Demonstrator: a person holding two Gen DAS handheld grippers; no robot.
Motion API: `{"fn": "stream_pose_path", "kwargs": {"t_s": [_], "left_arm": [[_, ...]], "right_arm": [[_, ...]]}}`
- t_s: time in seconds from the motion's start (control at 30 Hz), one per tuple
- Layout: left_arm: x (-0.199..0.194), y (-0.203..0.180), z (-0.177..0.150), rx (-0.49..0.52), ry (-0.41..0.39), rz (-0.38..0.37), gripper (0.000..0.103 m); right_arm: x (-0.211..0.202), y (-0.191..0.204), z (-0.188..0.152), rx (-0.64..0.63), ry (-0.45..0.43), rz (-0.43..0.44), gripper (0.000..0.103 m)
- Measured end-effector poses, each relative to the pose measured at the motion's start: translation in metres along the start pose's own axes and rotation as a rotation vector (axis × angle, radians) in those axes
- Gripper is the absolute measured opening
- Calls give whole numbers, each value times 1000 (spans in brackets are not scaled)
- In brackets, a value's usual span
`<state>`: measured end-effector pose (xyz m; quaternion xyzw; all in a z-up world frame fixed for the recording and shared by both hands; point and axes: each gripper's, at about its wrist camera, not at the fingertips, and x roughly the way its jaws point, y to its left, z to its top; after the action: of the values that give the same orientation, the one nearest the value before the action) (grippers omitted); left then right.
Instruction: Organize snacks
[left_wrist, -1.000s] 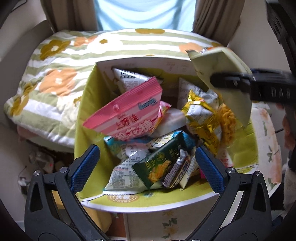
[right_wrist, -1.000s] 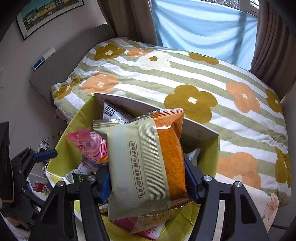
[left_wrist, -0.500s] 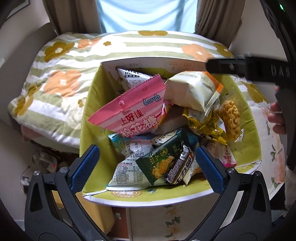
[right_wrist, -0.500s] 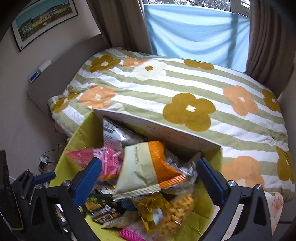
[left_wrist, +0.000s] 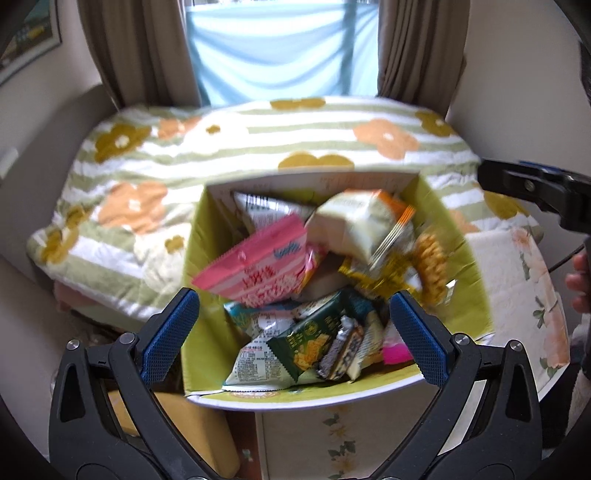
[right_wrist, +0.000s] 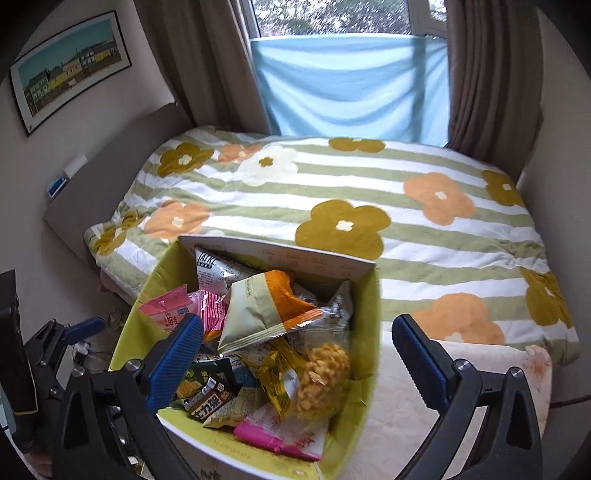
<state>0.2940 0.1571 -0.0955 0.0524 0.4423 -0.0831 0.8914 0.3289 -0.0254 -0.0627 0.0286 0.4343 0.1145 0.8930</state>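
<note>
Left gripper (left_wrist: 293, 332): jaws spread wide apart, nothing between them. Its blue-padded fingers (left_wrist: 170, 334) frame the near half of the open cardboard box (left_wrist: 207, 229), which stands directly ahead of and below the gripper.

Right gripper (right_wrist: 297, 360): jaws likewise spread wide, holding nothing. The box (right_wrist: 365, 332) lies ahead of it and toward its left finger; the right finger hangs over the pale floral cloth (right_wrist: 406, 424) beside the box.

Box contents, seen from the right wrist:
- A pale green and orange snack bag (right_wrist: 258, 314) lies on top of the pile, just ahead of the left finger tip.
- A pink striped bag (right_wrist: 177, 306) lies to its left, against the box's left wall.
- A clear pack of yellow curls (right_wrist: 325, 373) lies nearer, between the two fingers.
- A brown chocolate bar wrapper (right_wrist: 212, 400) lies just right of the left finger.
- A dark green cracker pack (left_wrist: 306, 341) sits between the left gripper's fingers.

A flower-patterned striped blanket (right_wrist: 369, 192) covers the bed beyond the box.
</note>
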Motion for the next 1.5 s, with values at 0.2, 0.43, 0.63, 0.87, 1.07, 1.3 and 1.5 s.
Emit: {"fn": "stream_pose_path", "kwargs": {"t_s": [0.2, 0.43, 0.63, 0.87, 1.07, 1.3, 1.5], "left_arm": [[-70, -33, 4, -3, -133, 35, 103], [-145, -71, -20, -29, -297, 39, 103], [-176, -97, -55, -16, -335, 48, 103], [-199, -112, -91, -34, -353, 61, 103], [-209, -119, -106, -48, -357, 60, 103], [-218, -124, -117, -47, -365, 62, 103], [-224, -126, -120, -46, -378, 64, 103]], "right_arm": [[-88, -17, -19, 37, -124, -92, 102], [-167, -36, -67, 59, -229, -212, 102], [-200, -48, -108, 83, -261, -255, 102], [-223, -42, -142, 69, -298, -281, 102], [-236, -45, -166, 75, -308, -285, 102], [-247, -46, -179, 85, -319, -298, 102], [-251, -44, -183, 89, -333, -303, 102]]}}
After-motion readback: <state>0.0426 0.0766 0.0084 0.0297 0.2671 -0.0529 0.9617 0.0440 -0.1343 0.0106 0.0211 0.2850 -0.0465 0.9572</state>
